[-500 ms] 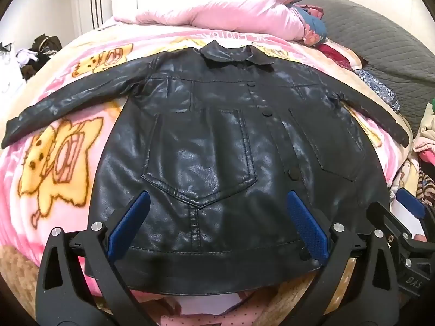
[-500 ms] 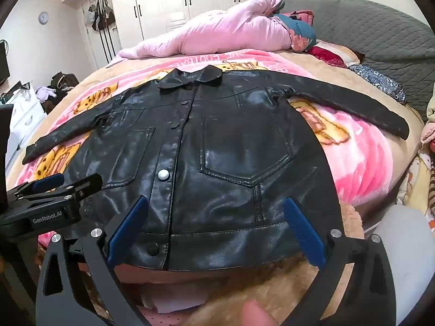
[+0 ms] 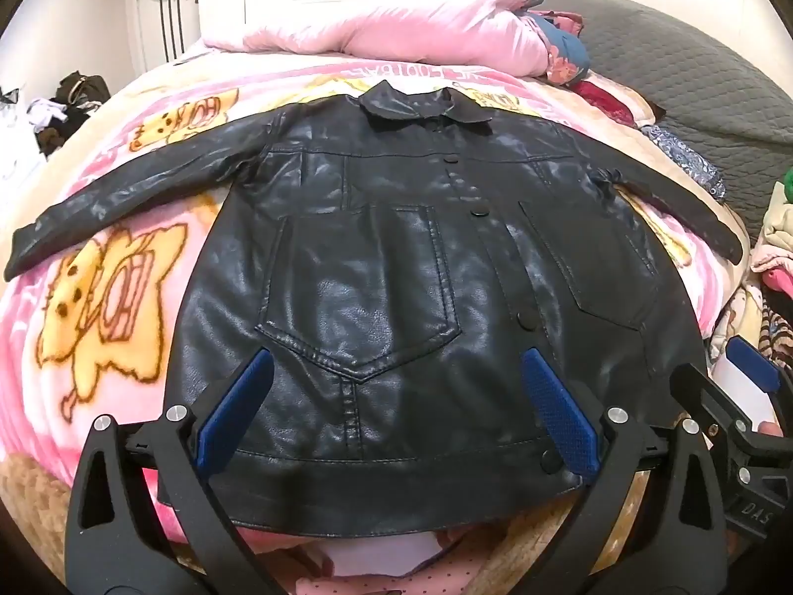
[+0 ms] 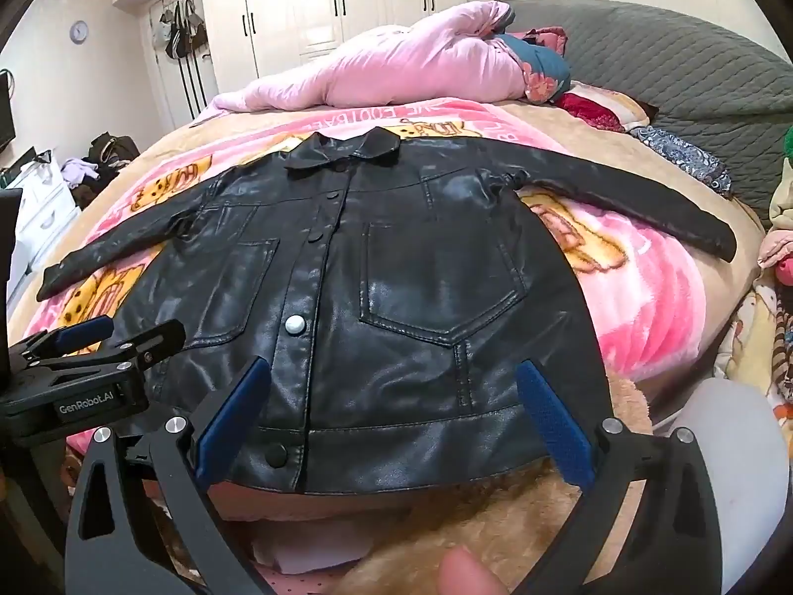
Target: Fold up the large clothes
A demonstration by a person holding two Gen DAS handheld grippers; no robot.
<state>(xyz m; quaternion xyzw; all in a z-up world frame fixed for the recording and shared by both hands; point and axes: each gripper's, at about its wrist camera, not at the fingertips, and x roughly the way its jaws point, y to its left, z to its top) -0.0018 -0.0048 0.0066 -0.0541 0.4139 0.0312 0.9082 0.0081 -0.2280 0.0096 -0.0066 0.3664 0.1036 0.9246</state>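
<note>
A black leather jacket [image 3: 396, 267] lies flat and front-up on a pink cartoon blanket [image 3: 99, 297], collar away from me, both sleeves spread out to the sides. My left gripper [image 3: 396, 411] hovers above the hem on the jacket's left half, jaws wide open with nothing between the blue pads. The same jacket [image 4: 396, 287] fills the right wrist view. Over the hem on the right half hangs my right gripper [image 4: 391, 416], open and empty as well. The left gripper [image 4: 89, 377] shows at the left edge of the right wrist view.
A rolled pink quilt [image 3: 396, 25] lies beyond the collar. A grey bedcover [image 4: 669, 59] sits at the back right. White wardrobes [image 4: 322, 5] stand behind the bed. Loose clothes [image 3: 773, 228] pile at the right edge. A brown fuzzy blanket edge [image 4: 520, 520] is near me.
</note>
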